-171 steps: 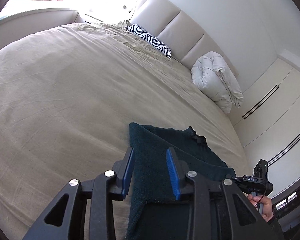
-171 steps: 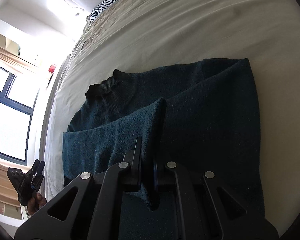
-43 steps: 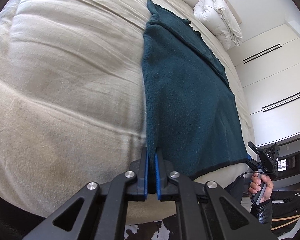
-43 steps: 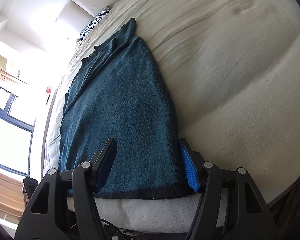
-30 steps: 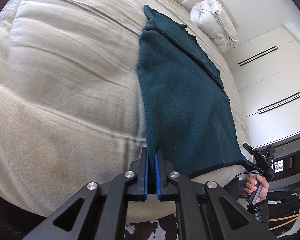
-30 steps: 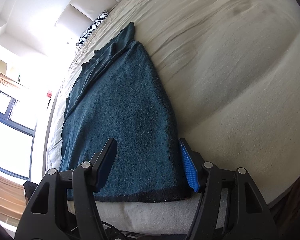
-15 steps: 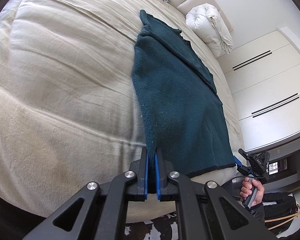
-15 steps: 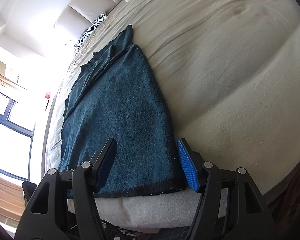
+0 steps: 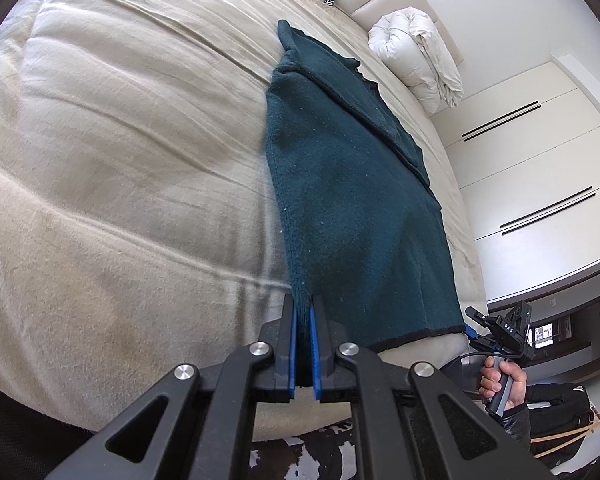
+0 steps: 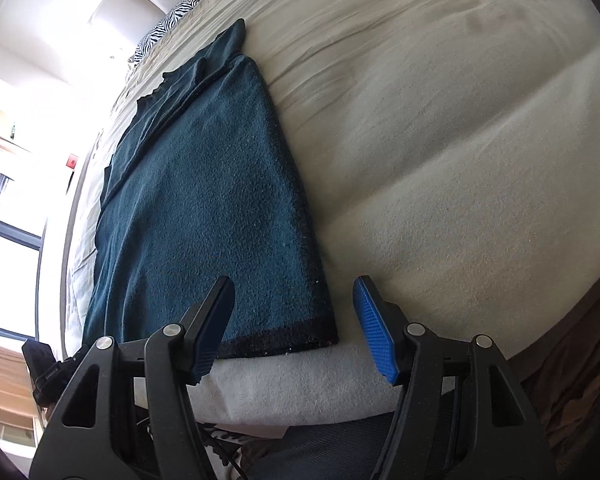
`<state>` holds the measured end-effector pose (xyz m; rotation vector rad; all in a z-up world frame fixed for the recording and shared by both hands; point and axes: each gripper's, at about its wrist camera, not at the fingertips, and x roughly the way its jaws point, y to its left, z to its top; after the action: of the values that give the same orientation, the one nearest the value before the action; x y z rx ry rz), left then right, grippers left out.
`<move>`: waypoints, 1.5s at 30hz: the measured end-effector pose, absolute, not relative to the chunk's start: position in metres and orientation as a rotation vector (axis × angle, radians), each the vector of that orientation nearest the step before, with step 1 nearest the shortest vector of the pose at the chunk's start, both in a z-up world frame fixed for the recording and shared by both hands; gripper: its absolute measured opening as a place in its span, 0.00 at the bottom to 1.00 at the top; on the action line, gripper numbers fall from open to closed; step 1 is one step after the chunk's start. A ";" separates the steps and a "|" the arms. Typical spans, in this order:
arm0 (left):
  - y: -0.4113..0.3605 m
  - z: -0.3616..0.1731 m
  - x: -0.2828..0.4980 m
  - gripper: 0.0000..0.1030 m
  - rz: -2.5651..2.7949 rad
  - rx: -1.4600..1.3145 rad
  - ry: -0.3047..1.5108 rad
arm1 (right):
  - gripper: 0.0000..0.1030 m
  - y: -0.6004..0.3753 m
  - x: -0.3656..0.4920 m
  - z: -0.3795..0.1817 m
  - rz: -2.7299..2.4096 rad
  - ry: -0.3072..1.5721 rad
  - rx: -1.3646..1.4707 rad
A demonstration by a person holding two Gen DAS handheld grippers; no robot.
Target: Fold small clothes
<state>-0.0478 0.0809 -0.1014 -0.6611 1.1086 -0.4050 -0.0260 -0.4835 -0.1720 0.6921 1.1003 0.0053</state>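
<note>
The dark green sweater lies sleeves-in along the bed, hem at the near edge. The left tongs stay pinched on its near-left corner; the right tongs, wide apart, have drifted just right of the near-right corner, not yet gripping it.

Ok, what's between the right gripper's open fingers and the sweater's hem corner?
Nothing but bare bed cover: in the right wrist view the right gripper straddles the dark teal sweater hem corner without touching.
</note>
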 end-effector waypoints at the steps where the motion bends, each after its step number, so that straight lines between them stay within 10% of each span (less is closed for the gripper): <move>1: 0.081 -0.101 -0.048 0.07 -0.406 -0.663 1.107 | 0.59 -0.485 -0.027 -0.173 0.008 1.099 0.704; 18: 0.085 -0.106 -0.054 0.07 -0.410 -0.684 1.116 | 0.09 -0.499 -0.035 -0.191 0.054 1.115 0.822; 45: 0.123 -0.034 0.026 0.07 -0.541 -0.984 0.907 | 0.07 -0.466 0.070 -0.068 0.334 0.791 0.957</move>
<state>0.0259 0.1230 -0.0338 -0.9836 0.9073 -0.5407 0.0700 -0.4655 -0.0675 0.9566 0.7913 0.3344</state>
